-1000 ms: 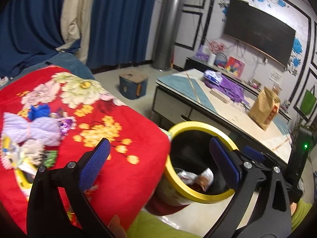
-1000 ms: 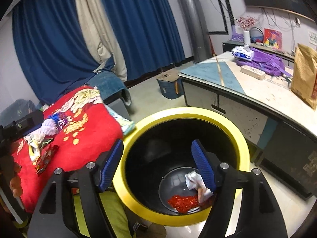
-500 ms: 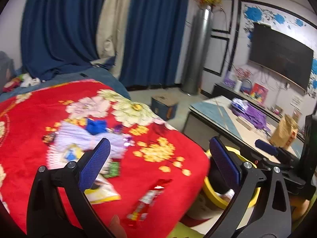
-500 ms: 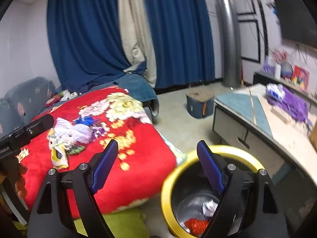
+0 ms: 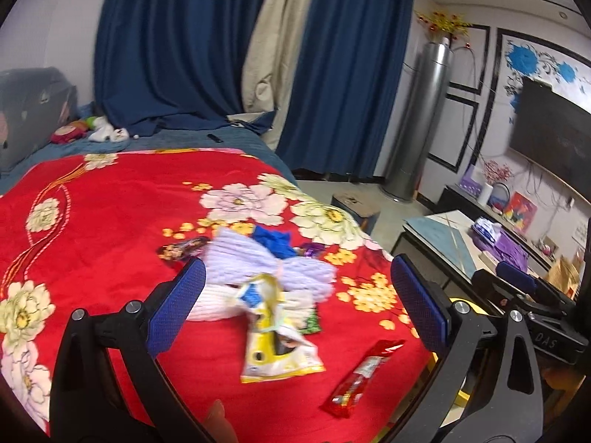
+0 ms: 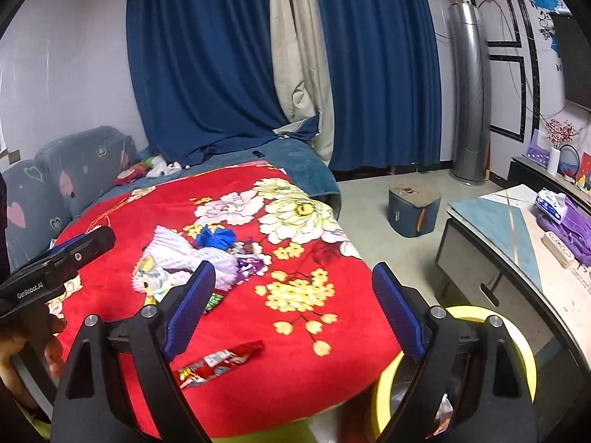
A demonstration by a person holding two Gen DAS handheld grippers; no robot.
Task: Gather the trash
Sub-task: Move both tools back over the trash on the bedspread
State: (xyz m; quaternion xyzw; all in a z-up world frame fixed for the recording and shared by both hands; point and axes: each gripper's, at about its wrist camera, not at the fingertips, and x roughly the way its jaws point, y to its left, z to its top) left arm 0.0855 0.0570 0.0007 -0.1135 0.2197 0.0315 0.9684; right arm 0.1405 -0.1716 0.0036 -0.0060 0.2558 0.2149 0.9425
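Observation:
Trash lies on a red flowered blanket (image 5: 110,229). A yellow and white snack bag (image 5: 275,347) and a red wrapper (image 5: 360,376) lie near the front; the red wrapper also shows in the right wrist view (image 6: 221,361). Small wrappers sit around a lilac knitted item (image 5: 258,269), beside blue crumpled trash (image 5: 273,240). My left gripper (image 5: 295,302) is open and empty above the snack bag. My right gripper (image 6: 295,313) is open and empty above the blanket's front edge. The yellow-rimmed black bin (image 6: 517,361) stands low right, partly hidden by the right finger.
A low table (image 6: 517,243) with purple items stands right of the bed. A blue box (image 6: 413,214) sits on the floor. Blue curtains (image 6: 221,55) and a silver tower unit (image 6: 469,92) stand behind. A grey sofa (image 6: 55,184) is at left.
Both grippers have swung up and left, away from the bin and toward the blanket. The trash on the blanket now sits in front of both. Both stay open.

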